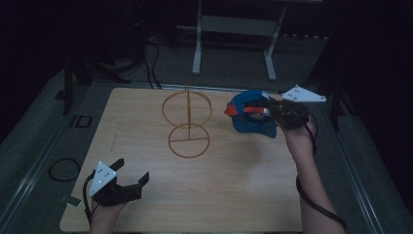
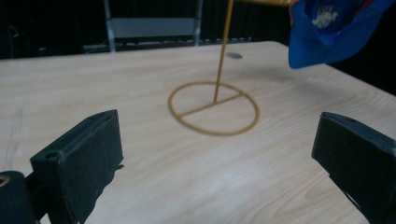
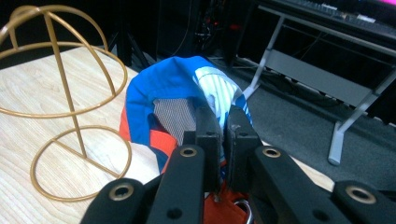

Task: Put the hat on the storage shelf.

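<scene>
High view: I hold the cap [image 1: 251, 118] in my right gripper [image 1: 269, 111], lifted off the table [image 1: 219, 195] to the right of the stand [image 1: 187, 124]. The grip sits at the cap's edge so the crown hangs free and can go over the stand's dome. My left gripper [image 1: 132, 176] waits near the front left corner, jaws wide and empty, well apart from the stand, leaving that side free.

Left gripper view: my two black jaws stand far apart with nothing between them. Beyond them the stand's base is a thin gold wire ring with a crossbar, flat on pale wood-grain laminate; one straight post rises from it. The cap [image 2: 334, 32] hangs at upper right, blue cloth with a small printed logo.

Right gripper view: my jaws are nearly together, pinching cloth. The cap [image 3: 163, 88] is soft fabric, blue with orange and white panels and a mesh lining. The stand [image 3: 60, 93] is wire hoops forming a dome.
</scene>
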`<state>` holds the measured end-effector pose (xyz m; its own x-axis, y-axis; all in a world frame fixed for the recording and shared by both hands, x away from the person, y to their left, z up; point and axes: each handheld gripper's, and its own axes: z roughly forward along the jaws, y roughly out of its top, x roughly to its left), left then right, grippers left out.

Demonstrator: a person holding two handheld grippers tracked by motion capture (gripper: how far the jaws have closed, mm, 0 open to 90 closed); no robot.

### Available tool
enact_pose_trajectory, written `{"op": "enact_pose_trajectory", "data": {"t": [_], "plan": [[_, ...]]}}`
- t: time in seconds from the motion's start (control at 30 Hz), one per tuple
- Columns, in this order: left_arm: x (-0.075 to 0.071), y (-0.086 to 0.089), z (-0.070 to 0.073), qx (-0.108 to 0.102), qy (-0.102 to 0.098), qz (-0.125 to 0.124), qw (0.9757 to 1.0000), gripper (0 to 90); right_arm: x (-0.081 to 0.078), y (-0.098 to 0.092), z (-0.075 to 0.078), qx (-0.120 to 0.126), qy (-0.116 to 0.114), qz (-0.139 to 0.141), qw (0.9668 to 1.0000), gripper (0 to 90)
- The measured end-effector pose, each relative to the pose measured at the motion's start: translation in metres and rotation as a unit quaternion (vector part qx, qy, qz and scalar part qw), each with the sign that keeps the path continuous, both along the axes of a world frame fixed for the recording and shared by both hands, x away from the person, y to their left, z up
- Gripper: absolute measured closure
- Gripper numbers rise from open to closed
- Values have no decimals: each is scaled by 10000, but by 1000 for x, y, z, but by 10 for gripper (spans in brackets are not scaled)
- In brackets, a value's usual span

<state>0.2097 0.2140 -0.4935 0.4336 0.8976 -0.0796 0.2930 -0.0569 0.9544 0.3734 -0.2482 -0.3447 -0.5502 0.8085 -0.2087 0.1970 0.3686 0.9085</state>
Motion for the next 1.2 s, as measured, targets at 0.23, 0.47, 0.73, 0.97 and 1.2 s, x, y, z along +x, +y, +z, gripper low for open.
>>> {"op": "enact_pose_trajectory", "data": {"t": [0.23,0.47,0.73,0.97,1.2], "plan": [[14,-15,55,130,-361,-289,9988,24,-12,-2,11,95,-130,42,9999,861],[31,-48,98,302,-599,-842,9942,56,-27,5,16,92,-263,226,9994,861],[59,-92,123,509,-619,-1380,9872,71,-36,8,16,88,-306,304,9990,861],[84,-131,135,774,-501,-1761,9800,94,-43,8,14,34,-346,373,9987,860],[105,-163,147,879,-512,-1984,9748,147,-46,8,14,74,-319,489,9983,860]]}}
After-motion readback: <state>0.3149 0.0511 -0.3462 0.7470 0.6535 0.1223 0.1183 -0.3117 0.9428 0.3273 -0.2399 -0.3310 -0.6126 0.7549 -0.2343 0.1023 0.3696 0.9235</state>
